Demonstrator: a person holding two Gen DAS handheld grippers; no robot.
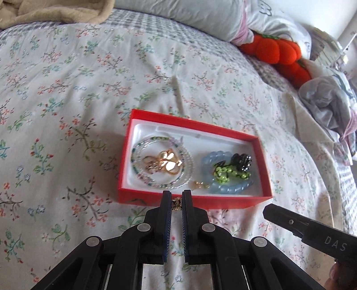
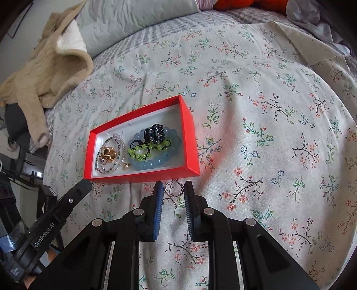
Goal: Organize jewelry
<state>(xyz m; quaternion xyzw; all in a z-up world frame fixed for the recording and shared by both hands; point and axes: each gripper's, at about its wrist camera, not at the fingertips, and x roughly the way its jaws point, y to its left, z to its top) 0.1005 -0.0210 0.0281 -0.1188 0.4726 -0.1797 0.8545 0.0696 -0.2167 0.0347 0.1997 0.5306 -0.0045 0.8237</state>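
A red box (image 1: 223,201) with a white lining lies open on the floral bedspread. It holds a clear and green bead bracelet (image 1: 142,176), gold pieces (image 1: 166,164), a blue bead bracelet (image 1: 225,189), a green bead bracelet (image 1: 223,172) and a black hair claw (image 1: 242,161). My left gripper (image 1: 177,197) hangs just before the box's near wall, shut on a small gold piece (image 1: 177,204). My right gripper (image 2: 173,187) is also in front of the box (image 2: 189,138), its pads closed on a thin bracelet of small purplish beads (image 2: 173,183).
A beige knit garment (image 2: 51,67) and a grey pillow (image 1: 189,15) lie at the head of the bed. Orange pumpkin plushes (image 1: 279,49) and crumpled clothes (image 1: 330,104) sit at the right. The bed's edge drops off to the left of the box (image 2: 44,125).
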